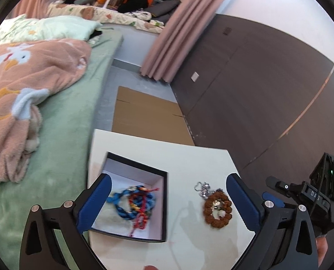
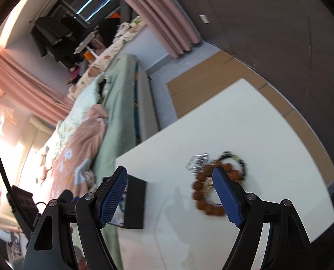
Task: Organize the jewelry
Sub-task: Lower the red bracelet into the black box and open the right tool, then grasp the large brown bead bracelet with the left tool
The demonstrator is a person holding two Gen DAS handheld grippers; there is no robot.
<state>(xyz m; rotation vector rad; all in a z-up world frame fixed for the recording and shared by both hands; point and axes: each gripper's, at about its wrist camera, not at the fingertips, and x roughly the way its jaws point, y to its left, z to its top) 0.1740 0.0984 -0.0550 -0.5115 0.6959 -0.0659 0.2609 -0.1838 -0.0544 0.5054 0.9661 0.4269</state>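
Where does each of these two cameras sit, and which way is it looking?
Left wrist: on the left gripper, looking down its open fingers at the box of cords on the white table; the right gripper shows at the side.
Right wrist: on the right gripper, open, tilted, facing the brown beads.
Shared: table, box, beads, bed.

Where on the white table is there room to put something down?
The white table is bare behind the black box and the brown bead bracelet, and in the strip between them. It is crowded where the silver chain lies against the bracelet, and inside the box with the braided cords.
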